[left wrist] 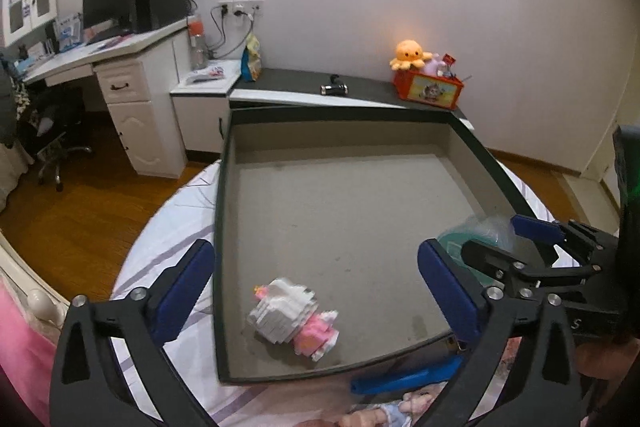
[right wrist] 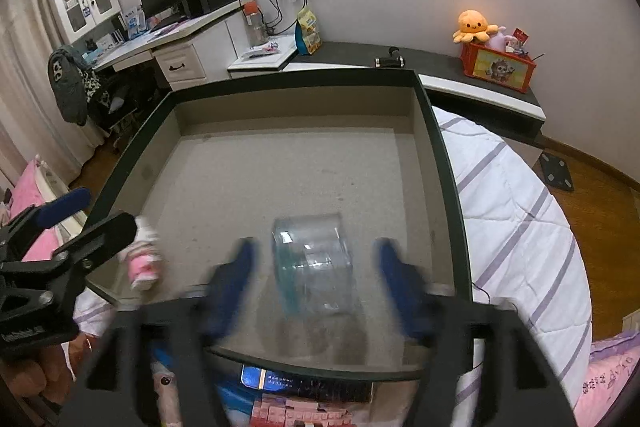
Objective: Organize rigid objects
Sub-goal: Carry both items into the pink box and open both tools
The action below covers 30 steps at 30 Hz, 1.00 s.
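A dark-rimmed grey box (left wrist: 224,187) lies on the bed; it also shows in the right wrist view (right wrist: 444,163). A white and pink block figure (left wrist: 292,319) lies near the box's front left, also seen in the right wrist view (right wrist: 144,259). A clear plastic container (right wrist: 316,263) lies on the box floor at the front; part of it shows in the left wrist view (left wrist: 480,231). My left gripper (left wrist: 316,287) is open above the figure, empty. My right gripper (right wrist: 316,267) is open around the clear container, blurred; it shows in the left wrist view (left wrist: 504,239).
The box rests on a white striped quilt (right wrist: 516,211). A blue item (left wrist: 404,379) and pink blocks (right wrist: 296,415) lie in front of the box. Behind it stand a dark shelf with a red toy crate (left wrist: 428,87) and a white desk (left wrist: 132,75).
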Motion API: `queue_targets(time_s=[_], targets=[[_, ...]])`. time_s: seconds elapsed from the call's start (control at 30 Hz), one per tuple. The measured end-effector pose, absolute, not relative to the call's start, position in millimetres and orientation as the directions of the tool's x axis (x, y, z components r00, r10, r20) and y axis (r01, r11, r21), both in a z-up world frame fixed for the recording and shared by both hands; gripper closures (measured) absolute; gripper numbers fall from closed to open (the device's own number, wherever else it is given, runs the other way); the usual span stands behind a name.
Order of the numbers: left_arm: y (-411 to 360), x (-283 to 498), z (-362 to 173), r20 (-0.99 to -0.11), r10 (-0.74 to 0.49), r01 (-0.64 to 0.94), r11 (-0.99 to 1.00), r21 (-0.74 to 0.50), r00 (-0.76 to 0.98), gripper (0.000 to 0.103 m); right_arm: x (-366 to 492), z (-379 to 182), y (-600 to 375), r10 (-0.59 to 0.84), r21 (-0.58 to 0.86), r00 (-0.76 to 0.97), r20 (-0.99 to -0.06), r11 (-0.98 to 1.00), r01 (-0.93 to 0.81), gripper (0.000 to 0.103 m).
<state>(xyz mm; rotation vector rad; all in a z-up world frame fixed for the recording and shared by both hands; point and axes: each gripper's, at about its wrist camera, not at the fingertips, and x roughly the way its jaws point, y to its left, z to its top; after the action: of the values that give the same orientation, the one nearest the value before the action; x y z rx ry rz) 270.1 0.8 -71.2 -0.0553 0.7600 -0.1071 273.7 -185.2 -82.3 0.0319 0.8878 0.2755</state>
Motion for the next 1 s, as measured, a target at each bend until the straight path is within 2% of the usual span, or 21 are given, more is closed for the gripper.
queue_targets(time_s=[0.17, 0.23, 0.27, 0.67, 1.0], targets=[[17, 244, -63, -0.664, -0.104, 0.048, 0.994, -0.103, 0.74, 0.0, 250, -72, -191, 0.237, 0.145, 0.636, -0.734, 0.97, -0.195, 0.016], [22, 225, -58, -0.646, -0.106, 0.042, 0.993, -0.114, 0.756, 0.0, 239, -65, -195, 0.245, 0.163, 0.654, -0.716, 0.969, -0.184, 0.008], [25, 214, -54, -0.635, -0.107, 0.038, 0.992, -0.121, 0.765, 0.0, 232, -61, -196, 0.245, 0.165, 0.663, -0.707, 0.969, -0.181, 0.0], [36, 116, -27, -0.552, -0.103, 0.038, 0.991, -0.128, 0.827, 0.0, 140, -18, -202, 0.22, 0.159, 0.76, -0.612, 0.975, -0.154, 0.0], [33, 75, -18, -0.517, -0.12, 0.061, 0.99, -0.13, 0.848, 0.0, 90, -9, -198, 0.179, 0.148, 0.799, -0.574, 0.982, -0.114, 0.0]])
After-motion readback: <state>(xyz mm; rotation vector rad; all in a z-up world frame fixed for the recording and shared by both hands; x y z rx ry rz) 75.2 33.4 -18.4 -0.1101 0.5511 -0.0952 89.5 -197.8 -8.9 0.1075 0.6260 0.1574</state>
